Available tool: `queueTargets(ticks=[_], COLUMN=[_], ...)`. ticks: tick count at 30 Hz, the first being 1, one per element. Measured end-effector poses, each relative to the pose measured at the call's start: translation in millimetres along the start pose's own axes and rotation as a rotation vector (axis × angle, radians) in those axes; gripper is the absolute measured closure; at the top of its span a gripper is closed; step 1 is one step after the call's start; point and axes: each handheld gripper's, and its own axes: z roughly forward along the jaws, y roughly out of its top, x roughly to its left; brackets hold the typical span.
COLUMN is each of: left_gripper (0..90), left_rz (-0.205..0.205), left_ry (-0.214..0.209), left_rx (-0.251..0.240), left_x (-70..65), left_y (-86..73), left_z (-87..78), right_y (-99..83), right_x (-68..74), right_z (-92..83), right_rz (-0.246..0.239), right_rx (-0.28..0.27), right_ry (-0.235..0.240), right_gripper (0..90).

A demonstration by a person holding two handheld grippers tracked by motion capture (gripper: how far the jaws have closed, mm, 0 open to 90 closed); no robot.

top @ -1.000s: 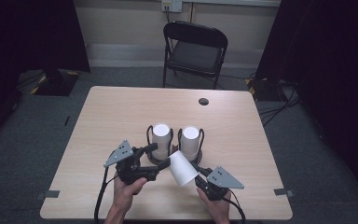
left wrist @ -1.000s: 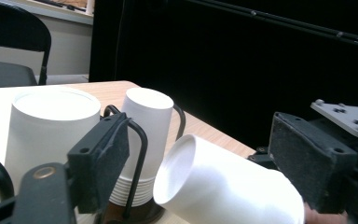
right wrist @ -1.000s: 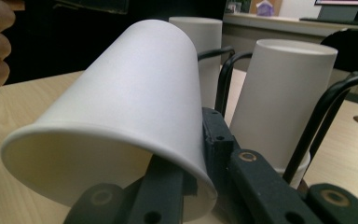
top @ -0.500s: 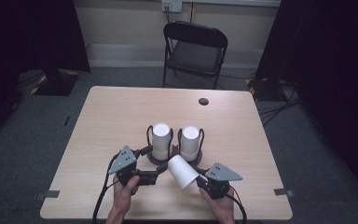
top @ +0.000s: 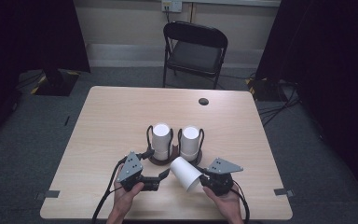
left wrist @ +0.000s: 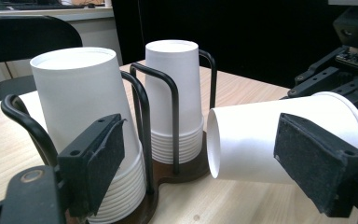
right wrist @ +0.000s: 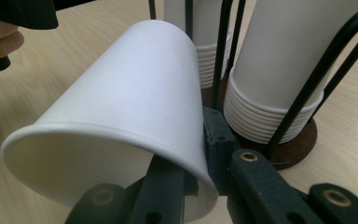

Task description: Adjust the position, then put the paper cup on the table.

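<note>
Right gripper point(top: 204, 179) pinching paper cup point(top: 186, 173) rim, left gripper point(top: 164, 174) jaws apart, cup holder point(top: 175, 158) nr.

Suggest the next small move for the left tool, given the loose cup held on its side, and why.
Probably ease the left tool forward so its open jaws straddle the closed end of the loose cup. The right tool pinches that cup's rim wall, holding it on its side in front of the two stacks in the wire holder. In the left gripper view the cup sits between the pads, untouched.

Folding chair point(top: 195, 49) stands past table's point(top: 112, 116) far edge, well beyond the gripper fingers point(top: 164, 174); dark grommet point(top: 203, 101) lies nearer them.
</note>
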Motion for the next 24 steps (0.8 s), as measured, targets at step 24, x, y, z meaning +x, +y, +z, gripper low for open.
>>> queueTargets(ticks=[24], left_gripper=[16.0], left_rz=[0.180], left_ry=[-0.124], left_rx=[0.118], left_x=[-19.4], left_y=[-1.6], left_z=[14.9], right_y=[20.3], right_x=[-15.7], right_z=[1.3], right_rz=[0.039], right_rx=[0.207], right_ry=[0.096], right_gripper=[85.8])
